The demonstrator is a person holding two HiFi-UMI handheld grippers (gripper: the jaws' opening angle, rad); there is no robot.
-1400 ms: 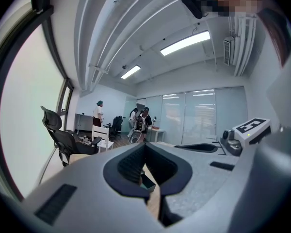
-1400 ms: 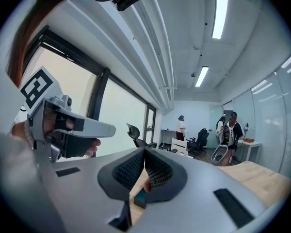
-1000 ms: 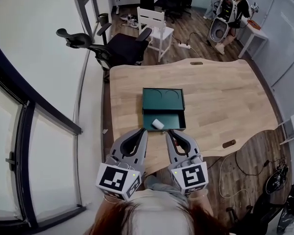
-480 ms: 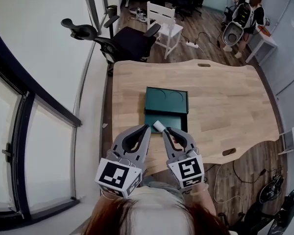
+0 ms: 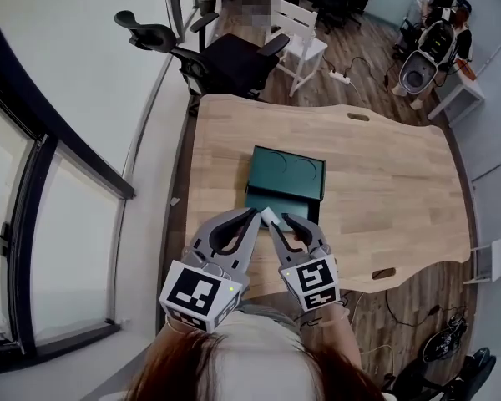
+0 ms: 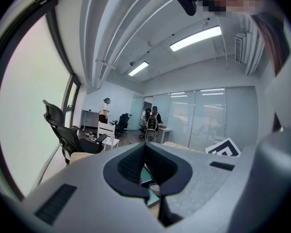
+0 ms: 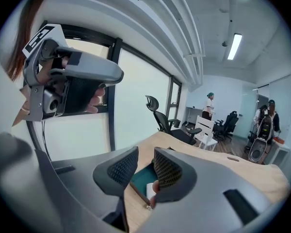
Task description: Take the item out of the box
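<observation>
Head view: white item [image 5: 268, 215] partly behind right hand-held gripper [image 5: 283, 221].

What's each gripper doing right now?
Left gripper: closed, empty.
Right gripper: open, jaws just opening, nothing between them; white item lies in the green box beyond.

Item [image 5: 270, 216] in box [image 5: 305, 167] on table [image 5: 384, 182]

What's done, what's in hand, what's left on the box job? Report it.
Done: the green box stands open, with its small white item exposed inside. In hand: the right gripper, whose jaws have just been opening, points down at that item, but the pads press on nothing yet. The left gripper is shut and empty. Left: close on the item and lift it clear of the box.
</observation>
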